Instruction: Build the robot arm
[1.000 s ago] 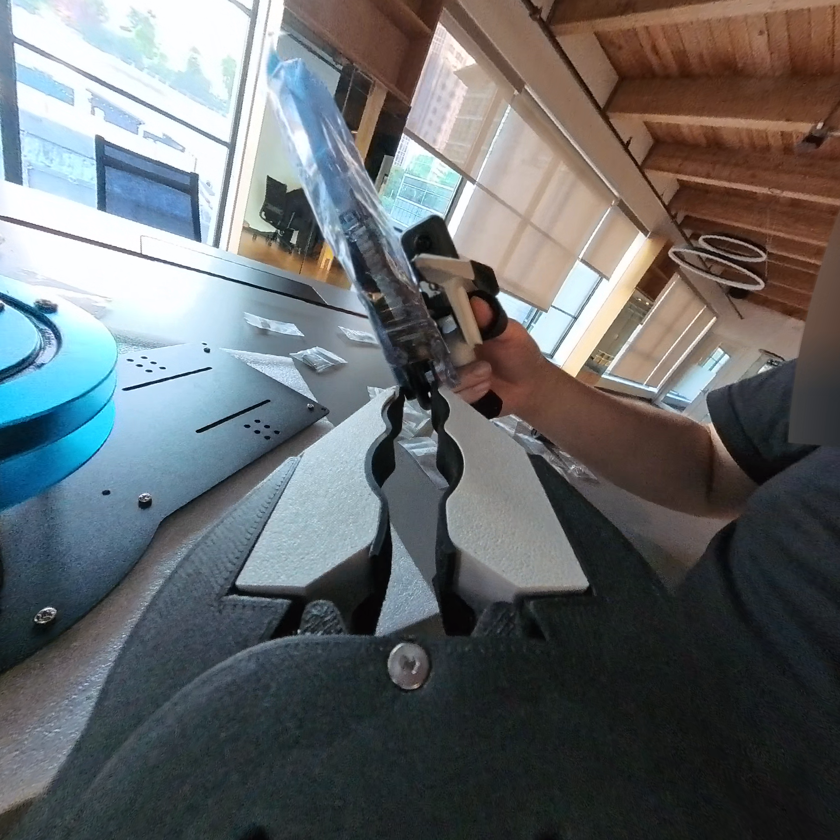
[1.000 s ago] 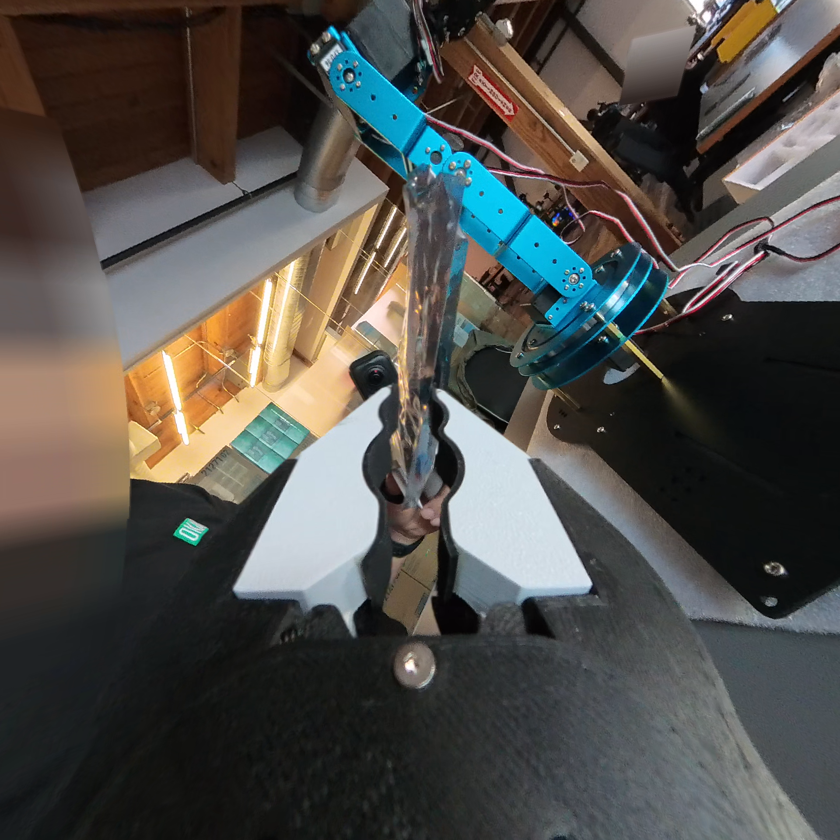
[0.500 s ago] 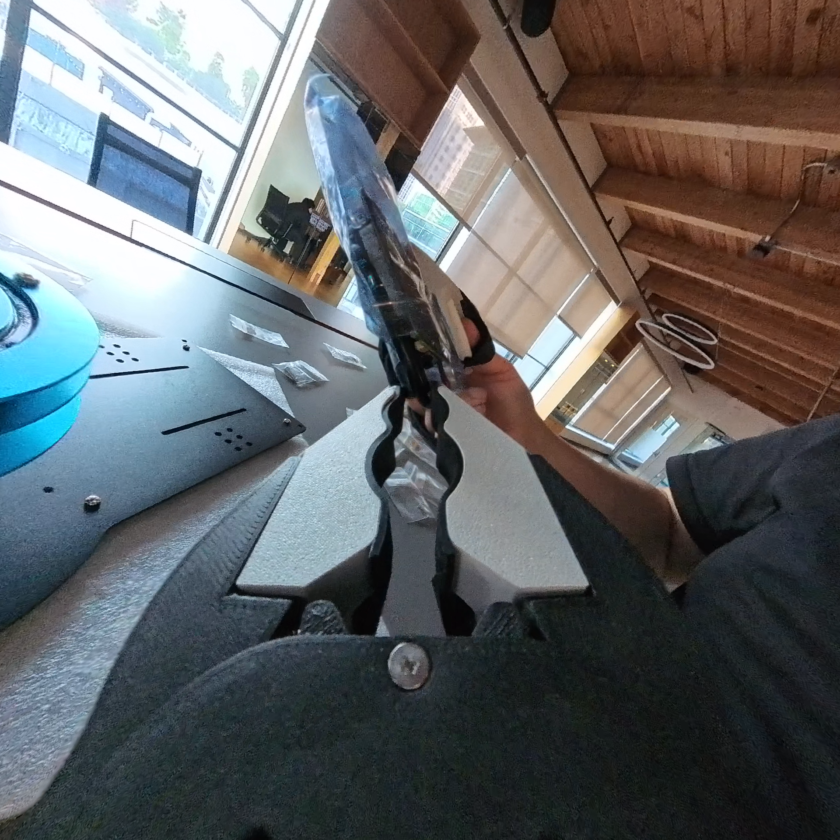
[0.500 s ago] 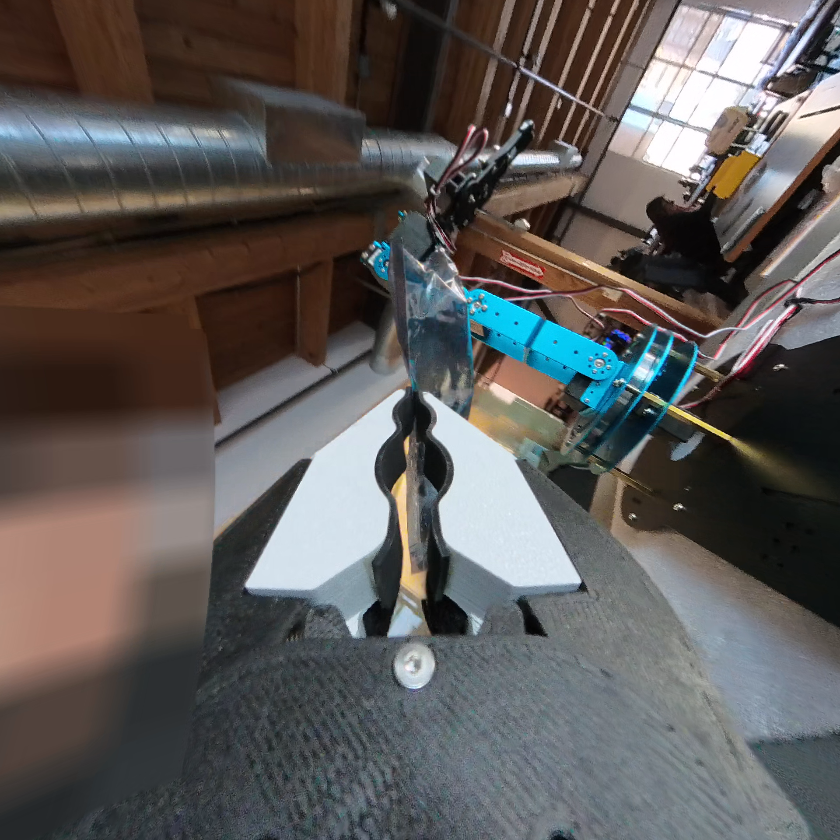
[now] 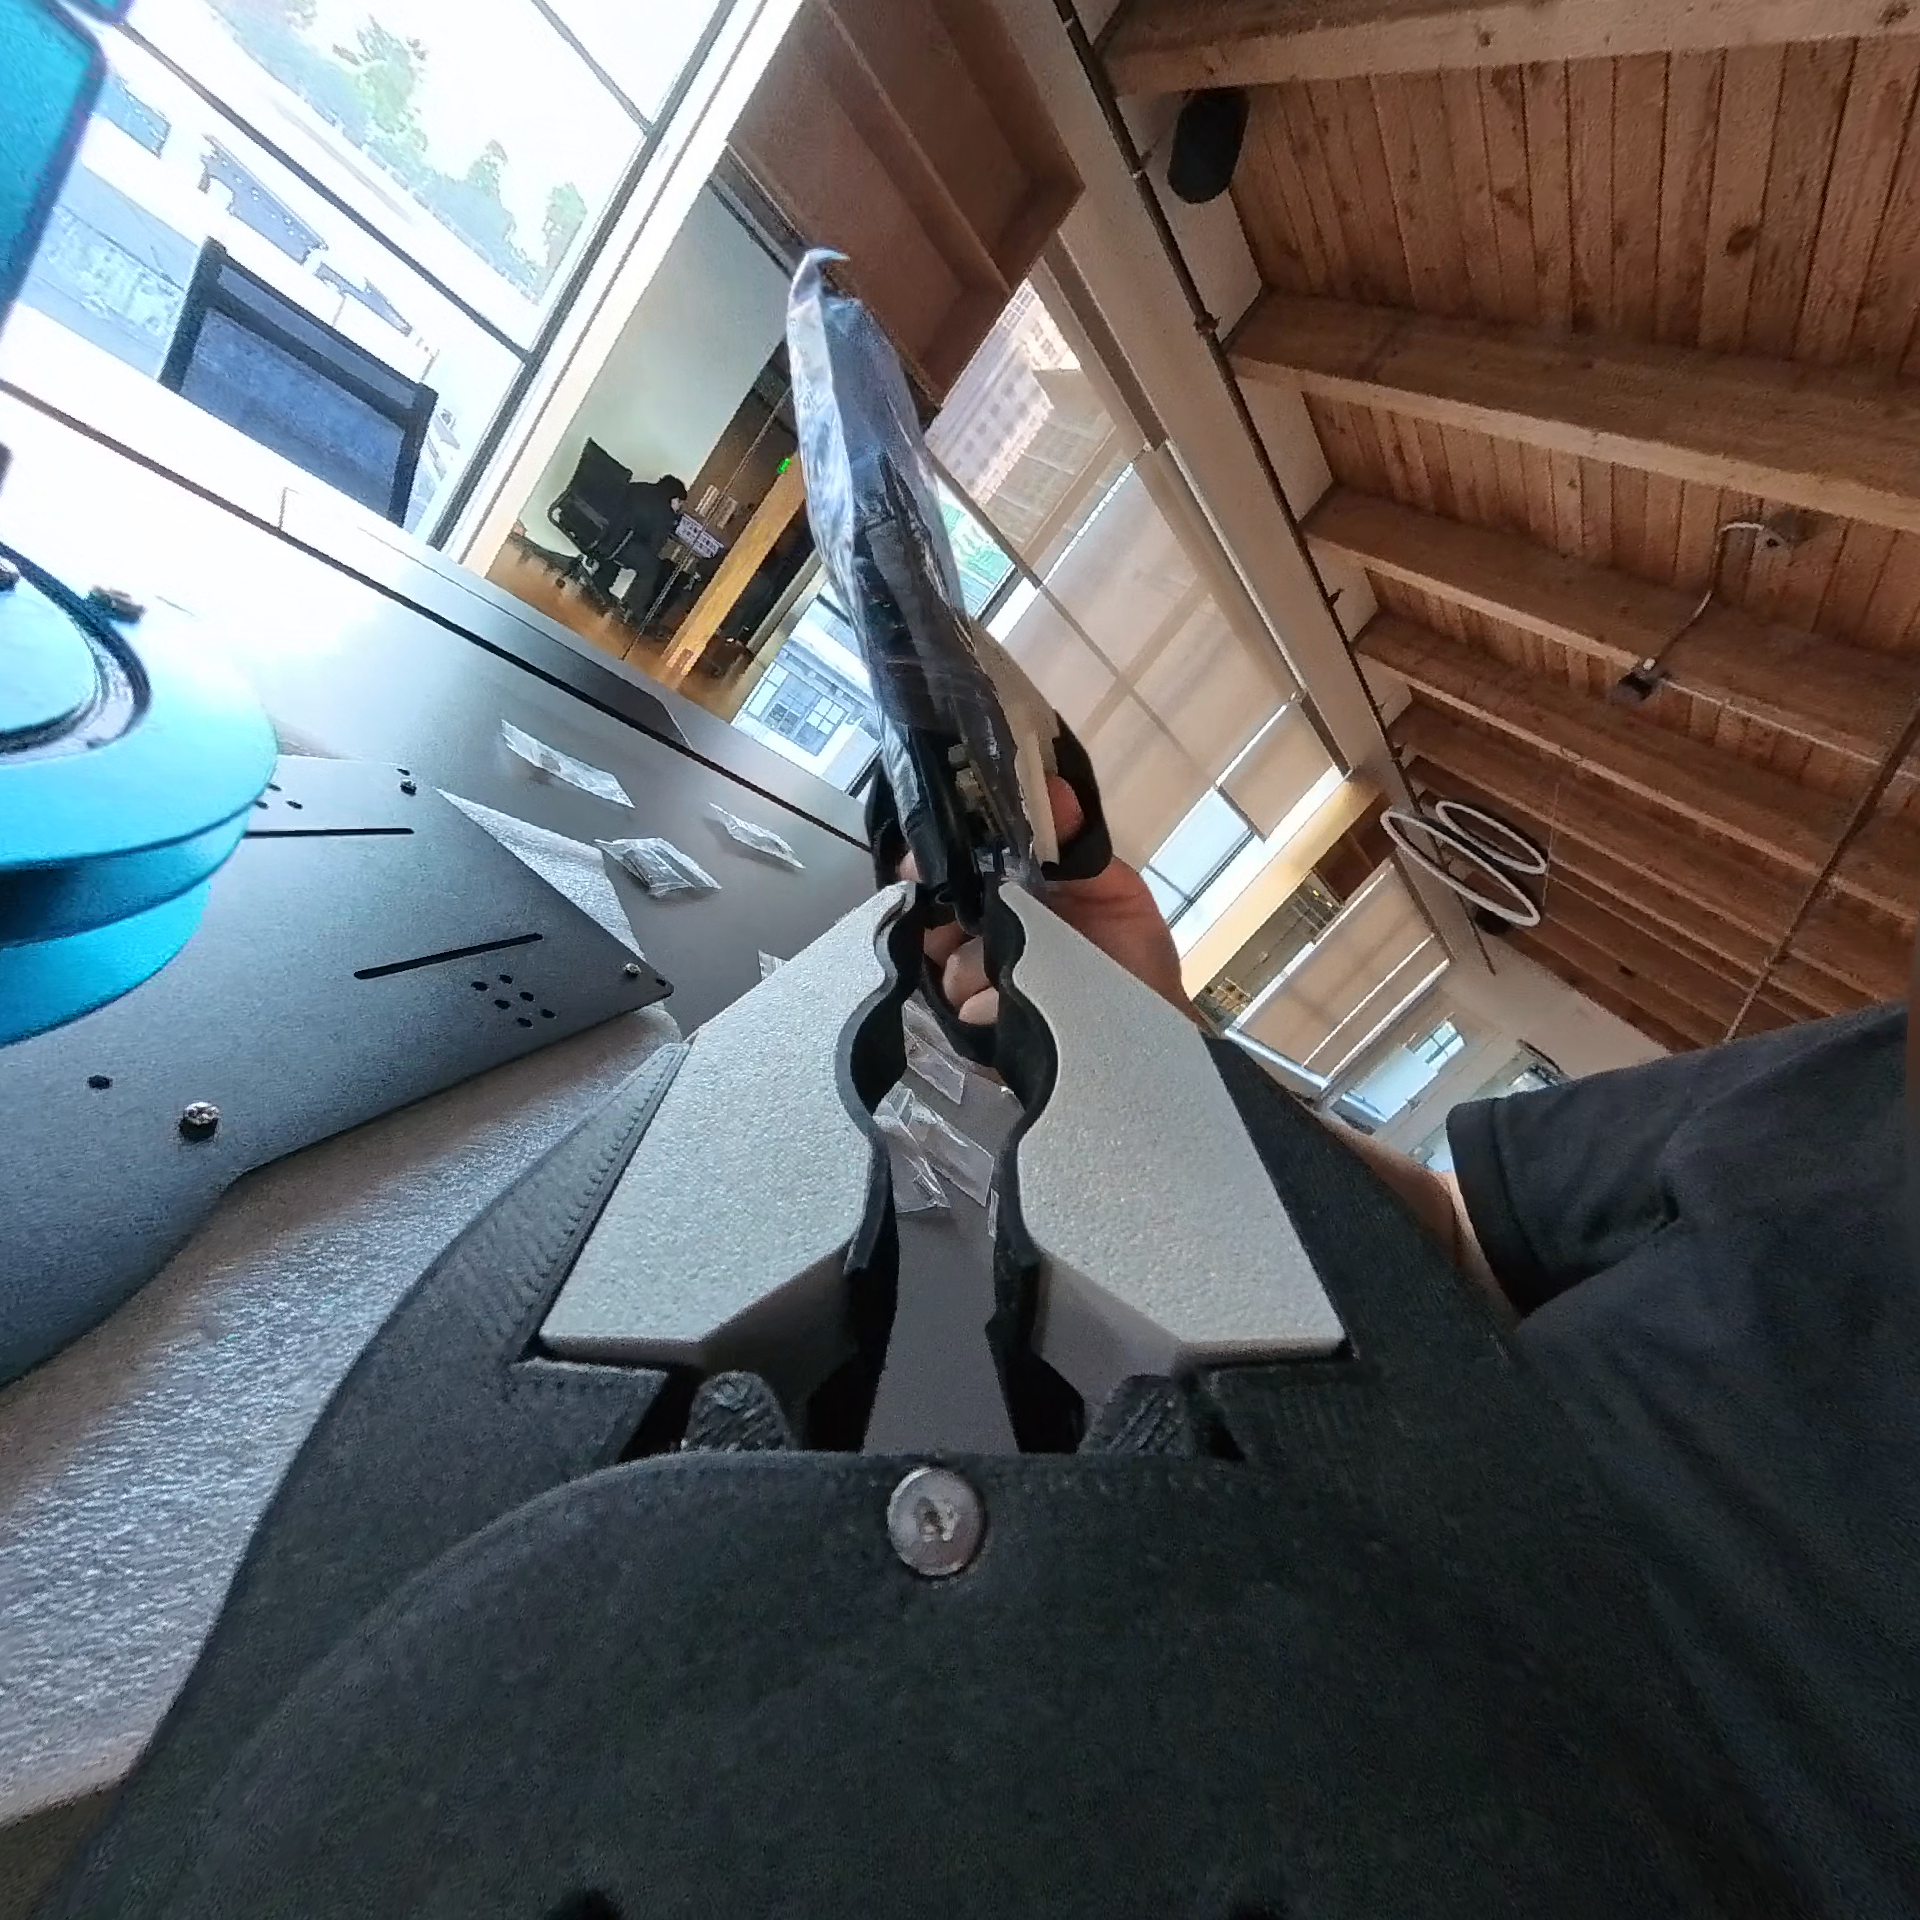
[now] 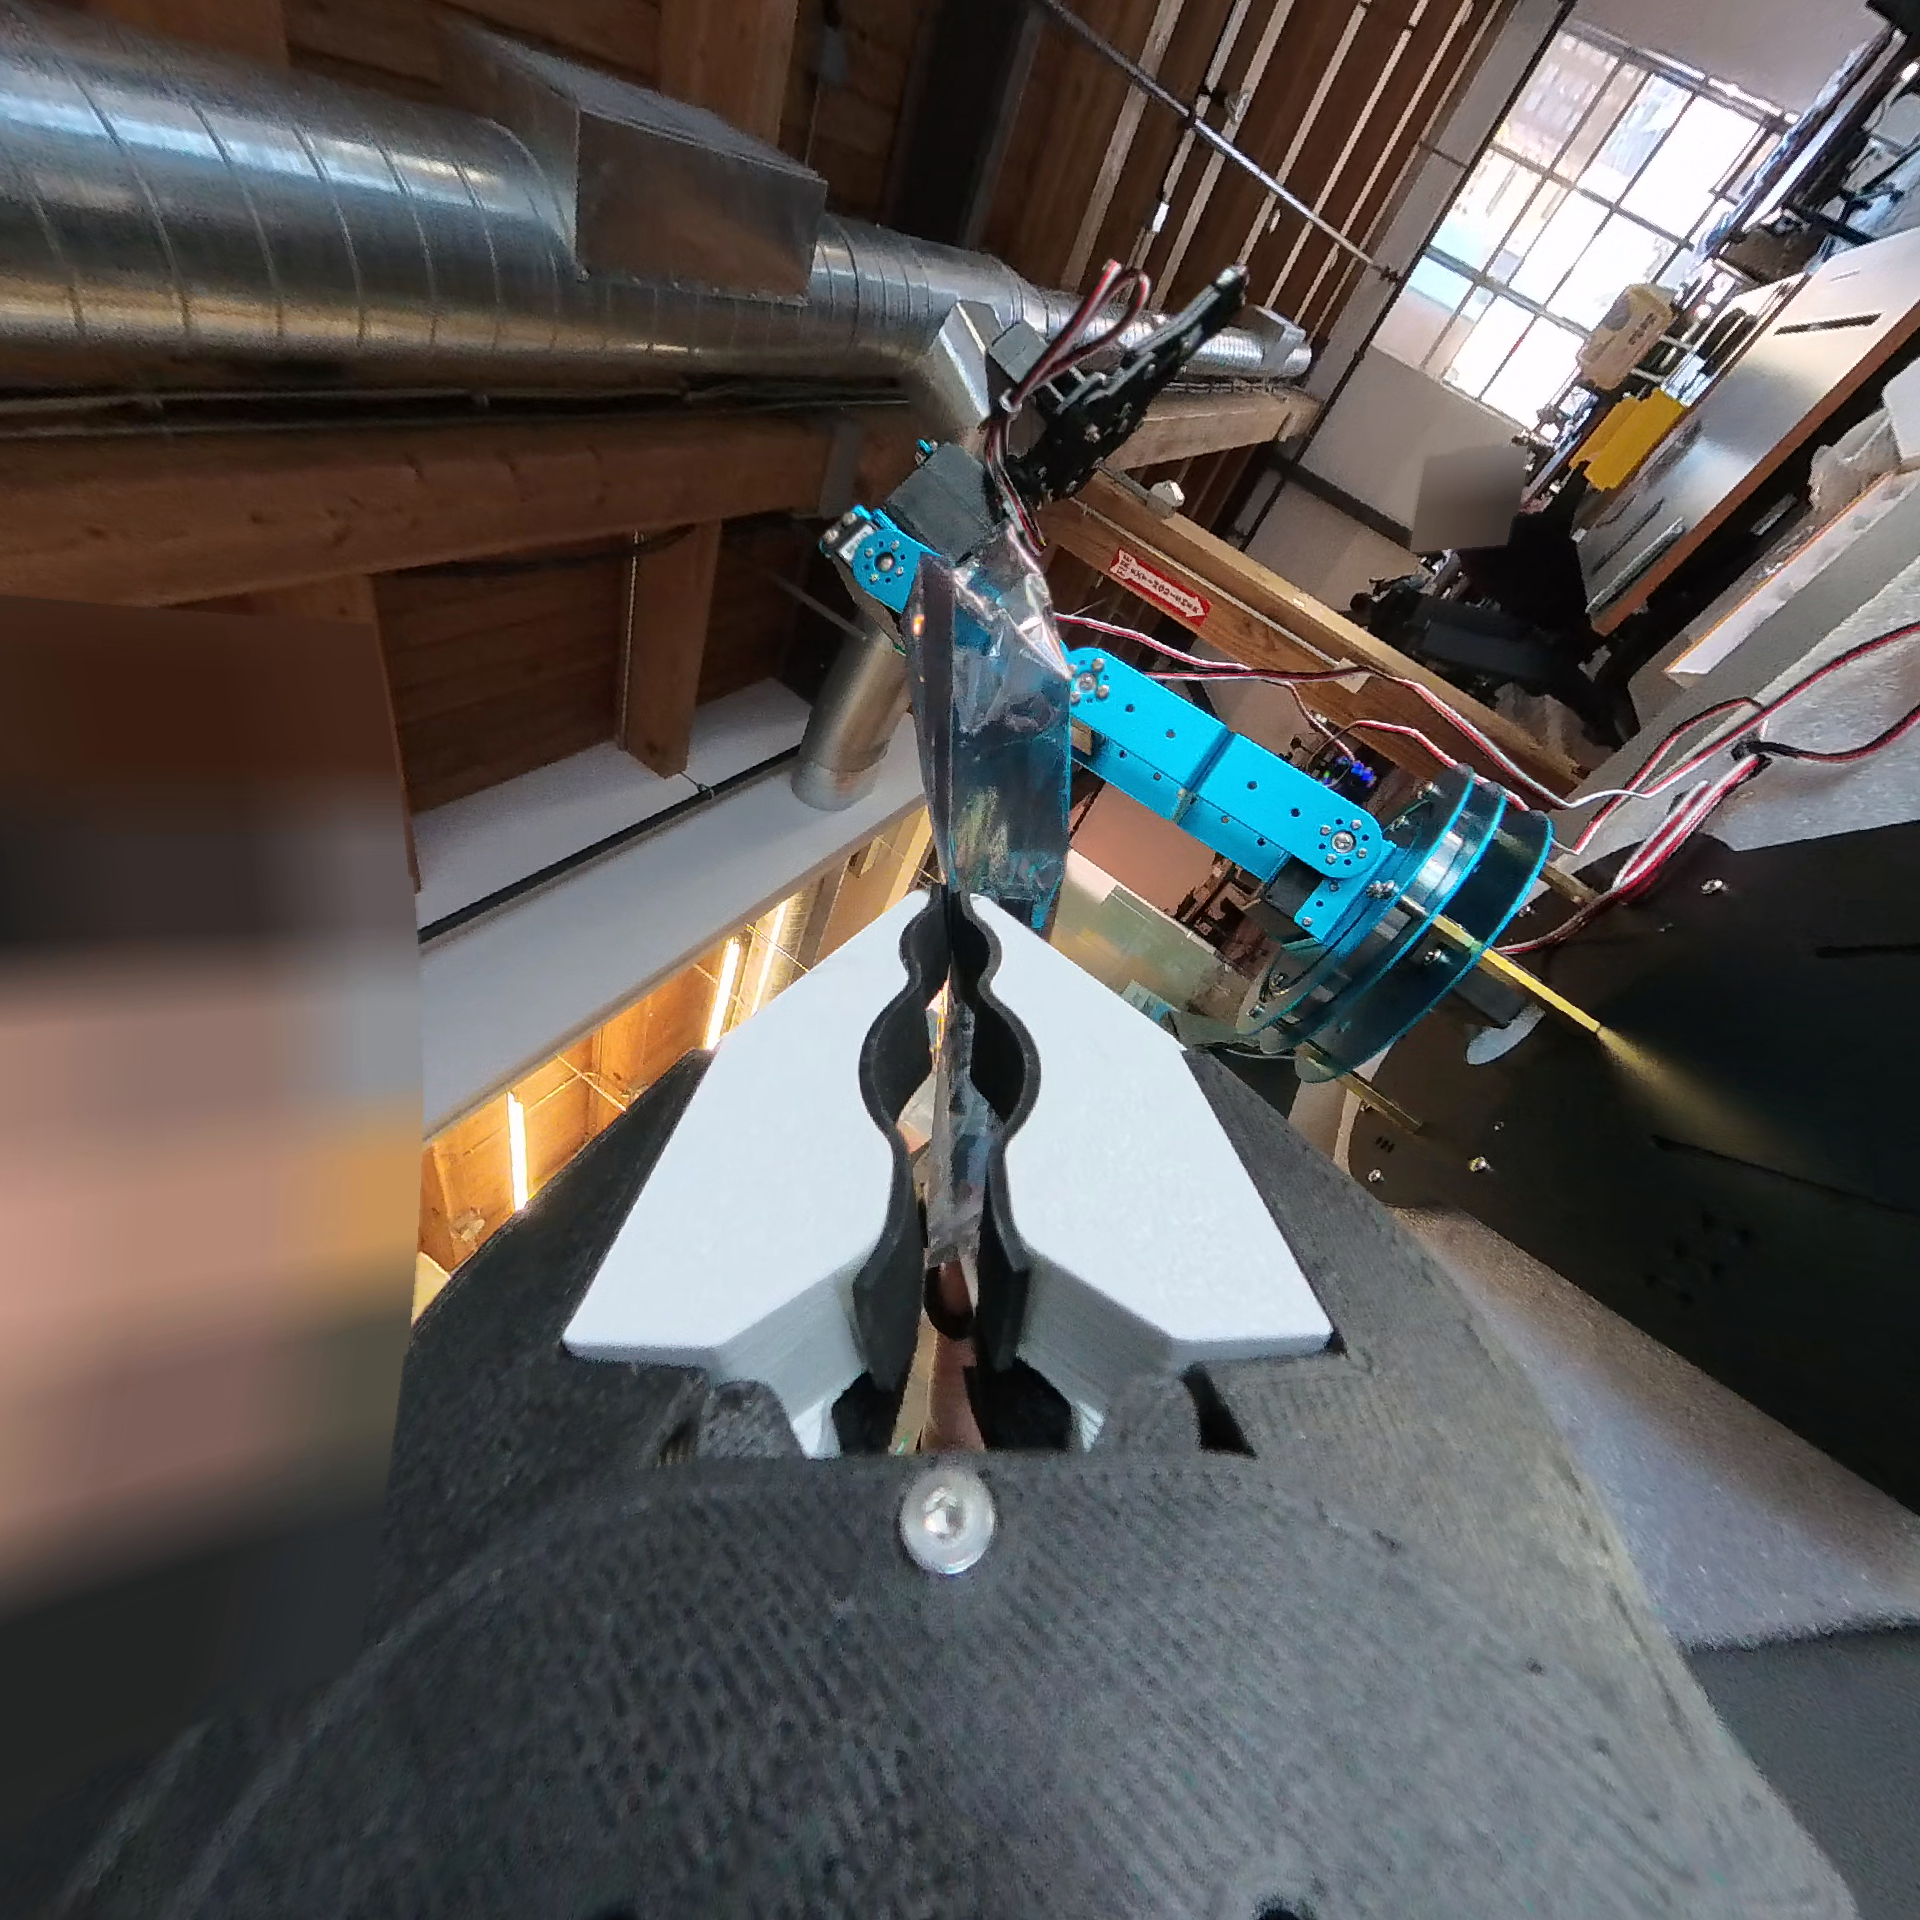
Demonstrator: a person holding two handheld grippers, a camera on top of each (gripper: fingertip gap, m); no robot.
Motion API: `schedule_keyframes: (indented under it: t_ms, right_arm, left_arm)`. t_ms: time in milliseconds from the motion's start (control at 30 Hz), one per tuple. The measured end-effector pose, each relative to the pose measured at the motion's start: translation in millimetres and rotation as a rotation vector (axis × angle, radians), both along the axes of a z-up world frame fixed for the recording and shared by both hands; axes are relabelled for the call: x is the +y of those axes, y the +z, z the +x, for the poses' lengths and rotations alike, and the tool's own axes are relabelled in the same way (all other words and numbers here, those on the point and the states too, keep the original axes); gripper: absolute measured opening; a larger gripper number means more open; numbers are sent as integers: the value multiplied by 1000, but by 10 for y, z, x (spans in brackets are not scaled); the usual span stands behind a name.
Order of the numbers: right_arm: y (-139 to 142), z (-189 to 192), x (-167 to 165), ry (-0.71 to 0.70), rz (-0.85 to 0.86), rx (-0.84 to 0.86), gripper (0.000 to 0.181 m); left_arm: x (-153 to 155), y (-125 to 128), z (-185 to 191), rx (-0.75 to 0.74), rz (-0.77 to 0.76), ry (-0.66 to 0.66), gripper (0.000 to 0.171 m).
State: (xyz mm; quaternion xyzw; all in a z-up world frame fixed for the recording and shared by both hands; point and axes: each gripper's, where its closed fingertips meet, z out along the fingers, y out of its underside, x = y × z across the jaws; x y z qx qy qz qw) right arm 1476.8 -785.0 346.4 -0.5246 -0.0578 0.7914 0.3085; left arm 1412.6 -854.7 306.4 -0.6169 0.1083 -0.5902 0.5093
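A clear plastic bag (image 5: 894, 582) with dark and blue parts inside stands upright in the air, held between both grippers. My left gripper (image 5: 954, 904) is shut on the bag's lower end. The right gripper's white and black body (image 5: 1049, 758) shows just behind the bag, with a hand (image 5: 1112, 925) on it. In the right wrist view the same bag (image 6: 1003, 769) runs up between the fingers, and my right gripper (image 6: 951, 909) is shut on it. The bag's top rises past the tips, in front of a blue robot arm.
A small blue robot arm (image 6: 1226, 769) with red and white wires stands on a blue turntable (image 5: 104, 810) and a black base plate (image 5: 364, 987). The plate lies on grey foam (image 5: 156, 1403). Small clear bags (image 5: 655, 862) lie on the dark table. A person's sleeve (image 5: 1662, 1299) is at right. One gripper's finger ends stand about 11 cm off the other's.
Both grippers tilted upward, still shut on the bag. In the left view the bag moved toward the centre and now covers the right gripper. In the right view it turned from edge-on to part side-on.
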Motion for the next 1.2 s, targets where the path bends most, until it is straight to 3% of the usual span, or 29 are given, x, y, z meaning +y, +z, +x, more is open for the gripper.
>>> schedule_keyframes:
  t_ms: [167, 400, 533, 633, 700, 800, 967, 1100, 1200]
  right_arm:
    - [-17, 17, 55, -3, -2, -9, 0]
    - [-194, -28, -83, 122, 174, -296, 0]
    - [-49, 15, -138, 194, 119, -131, 0]
    - [-9, 62, -106, 199, 36, 14, 0]
    - [-41, 53, -124, 208, 50, 8, 0]
    - [-19, 19, -216, 158, 247, -142, 0]
    - [42, -70, -492, -11, 871, -528, 0]
    - [-201, -184, -743, -47, 1261, -708, 0]
    - [-420, -271, -939, -69, 1495, -776, 0]
  left_arm:
    - [-7, 28, 24, 22, 13, -2, 9]
    - [-21, 19, -110, -8, -8, -10, 8]
    - [-24, 61, -56, 30, 10, -3, 9]
    - [-28, 153, 15, 36, 38, -6, 38]
    - [4, 136, 22, 55, 27, 3, 56]
    - [47, 31, -22, 46, -27, -7, 56]
    - [123, -339, -48, -14, -272, -39, 40]
    - [43, -336, -76, -261, -432, -141, 31]
    - [-52, -267, -133, -431, -493, -189, 36]
